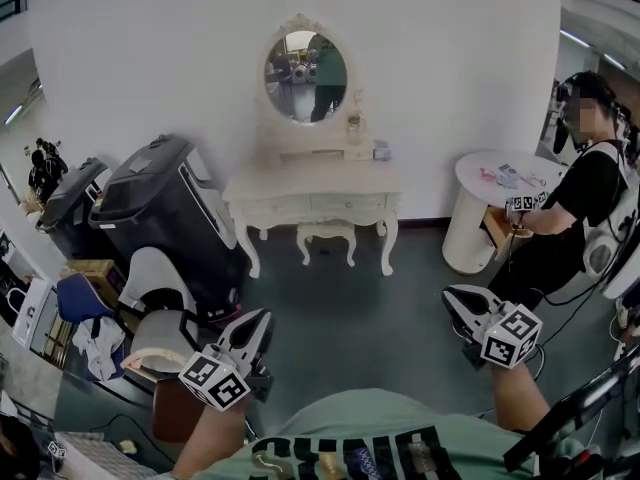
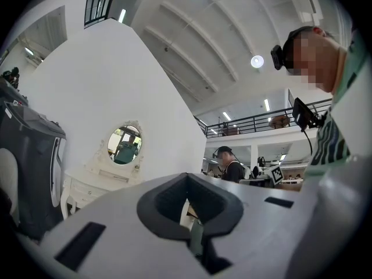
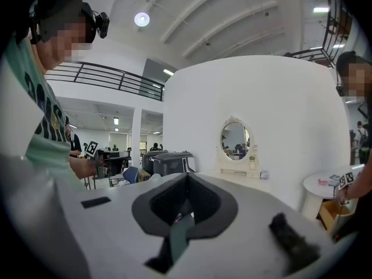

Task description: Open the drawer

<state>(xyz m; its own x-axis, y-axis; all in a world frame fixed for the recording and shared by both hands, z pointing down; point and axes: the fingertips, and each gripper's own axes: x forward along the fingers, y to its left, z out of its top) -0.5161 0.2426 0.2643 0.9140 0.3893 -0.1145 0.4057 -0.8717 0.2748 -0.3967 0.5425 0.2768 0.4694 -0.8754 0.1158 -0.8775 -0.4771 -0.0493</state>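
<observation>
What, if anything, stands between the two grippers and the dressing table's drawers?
Nothing visible does. Bare grey floor lies between the left gripper, the right gripper and the dressing table. A small stool sits under the table, below its drawers. The black bins stand off to the left.

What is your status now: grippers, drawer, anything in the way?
Left gripper shut, empty; right gripper shut, empty. Drawer of the dressing table closed, well ahead, untouched. Stool tucked under the table.

Head view high, gripper views low, all facing the far dressing table (image 1: pixel 315 205).
</observation>
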